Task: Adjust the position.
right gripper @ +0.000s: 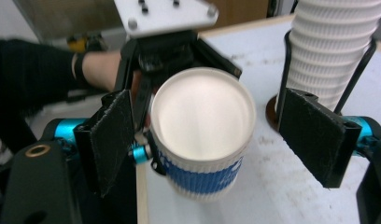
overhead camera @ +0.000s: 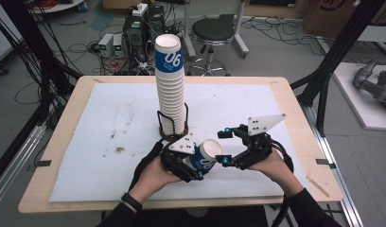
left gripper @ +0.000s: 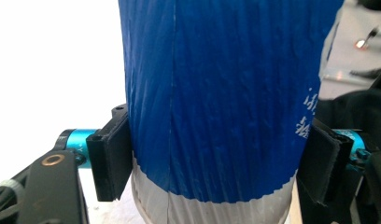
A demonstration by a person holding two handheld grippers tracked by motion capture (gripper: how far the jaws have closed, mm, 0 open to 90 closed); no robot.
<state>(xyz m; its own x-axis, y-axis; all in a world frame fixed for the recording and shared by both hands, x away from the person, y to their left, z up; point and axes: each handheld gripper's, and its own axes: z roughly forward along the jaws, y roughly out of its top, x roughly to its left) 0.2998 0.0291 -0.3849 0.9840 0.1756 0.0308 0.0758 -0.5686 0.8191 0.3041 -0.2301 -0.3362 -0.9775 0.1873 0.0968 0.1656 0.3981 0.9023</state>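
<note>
Here, left gripper point(overhead camera: 193, 165) clamping paper cup point(overhead camera: 206, 156), right gripper point(overhead camera: 225, 147) spread beside it.

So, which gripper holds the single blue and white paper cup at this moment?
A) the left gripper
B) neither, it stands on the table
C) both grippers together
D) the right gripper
A: the left gripper has its fingers pressed on both sides of the paper cup, while the right gripper is open, its fingers apart from the cup.

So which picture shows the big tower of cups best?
The high view: the whole cup stack stands in its black holder. The right gripper view catches just its lower part.
</note>
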